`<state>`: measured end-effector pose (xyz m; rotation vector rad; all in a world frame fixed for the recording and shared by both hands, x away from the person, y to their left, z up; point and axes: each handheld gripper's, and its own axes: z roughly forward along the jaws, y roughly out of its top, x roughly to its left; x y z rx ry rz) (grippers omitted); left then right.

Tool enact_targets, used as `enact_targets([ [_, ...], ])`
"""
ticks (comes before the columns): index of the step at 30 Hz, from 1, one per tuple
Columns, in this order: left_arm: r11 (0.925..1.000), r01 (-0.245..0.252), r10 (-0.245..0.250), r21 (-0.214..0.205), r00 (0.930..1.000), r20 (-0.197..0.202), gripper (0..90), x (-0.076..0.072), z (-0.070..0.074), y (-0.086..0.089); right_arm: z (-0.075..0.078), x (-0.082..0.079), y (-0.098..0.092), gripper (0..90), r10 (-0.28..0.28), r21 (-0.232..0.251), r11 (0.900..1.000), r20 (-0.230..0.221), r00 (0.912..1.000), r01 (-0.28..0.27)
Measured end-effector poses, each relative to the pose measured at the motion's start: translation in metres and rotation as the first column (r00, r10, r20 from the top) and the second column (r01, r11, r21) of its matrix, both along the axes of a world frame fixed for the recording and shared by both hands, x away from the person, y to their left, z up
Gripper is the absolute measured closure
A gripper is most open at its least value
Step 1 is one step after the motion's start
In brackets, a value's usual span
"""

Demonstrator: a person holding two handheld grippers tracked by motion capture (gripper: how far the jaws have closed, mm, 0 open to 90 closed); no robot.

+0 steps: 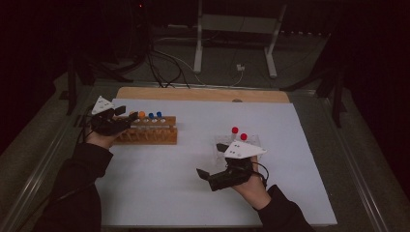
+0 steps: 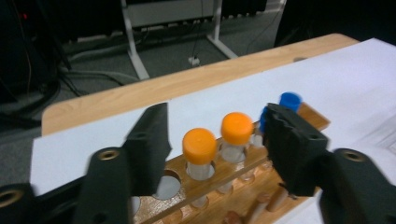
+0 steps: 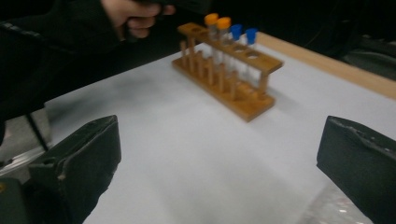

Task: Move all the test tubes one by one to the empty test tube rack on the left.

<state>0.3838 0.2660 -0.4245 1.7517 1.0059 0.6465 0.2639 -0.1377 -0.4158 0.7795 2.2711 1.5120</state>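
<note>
My left gripper (image 2: 212, 154) hangs over the near end of the wooden rack (image 1: 147, 134), jaws apart, nothing pinched. The two orange-capped tubes (image 2: 199, 151) stand between them in the left gripper view, pads clear of both. My right gripper (image 1: 213, 162) hovers low over the white mat (image 1: 169, 193), jaws wide, nothing in them, just in front of the clear rack (image 1: 252, 141) with two red-capped tubes (image 1: 239, 133).

The orange tubes sit in the second and third holes from the rack's left end, and two blue-capped tubes (image 1: 154, 116) fill the next holes along. The end hole (image 2: 167, 183) beside the first orange tube is bare.

Risks, as I judge them:
- Lifting away at a slant, a jaw could clip an orange cap and tip or pull the tube. The right-hand jaw sits close to the second orange cap and the first blue one.
- A knock on the top rail could slide the whole rack on the smooth mat.
- If the right gripper backs up carelessly, it could bump the clear rack behind it.

Tubes stand upright, long axis vertical, caps up, bottoms in the lower shelf. The wooden rack's long axis runs left-right along the far side of the mat.
</note>
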Motion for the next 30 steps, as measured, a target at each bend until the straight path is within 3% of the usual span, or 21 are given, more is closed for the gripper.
enact_targets([
  [6, 0.9933, 0.11, -0.11, -0.037, 0.9939, -0.004, 17.7, -0.023, 0.007, -0.006, 0.009, 0.008, -0.019, 0.0, -0.057, 0.009, 0.9983, 0.023, 0.9981, 0.057],
  [12, 0.9707, 0.236, -0.236, -0.045, 0.9717, -0.001, 2.9, -0.047, 0.003, -0.024, 0.01, 0.016, -0.04, 0.0, -0.115, 0.012, 0.9934, 0.026, 0.9931, 0.114],
  [19, 0.9491, 0.313, -0.312, -0.039, 0.9499, 0.013, 1.7, -0.069, -0.001, -0.045, 0.003, 0.023, -0.061, 0.0, -0.2, -0.006, 0.9796, 0.043, 0.9788, 0.201],
  [25, 0.9273, 0.374, -0.374, -0.014, 0.9272, 0.029, 1.7, -0.086, -0.003, -0.061, -0.014, 0.036, -0.078, 2.7, -0.274, -0.039, 0.9609, 0.01, 0.9617, 0.274],
  [30, 0.9145, 0.404, -0.404, -0.009, 0.9143, 0.027, 1.7, -0.094, -0.005, -0.068, -0.028, 0.046, -0.089, 6.9, -0.329, -0.074, 0.9424, -0.023, 0.9442, 0.326],
])
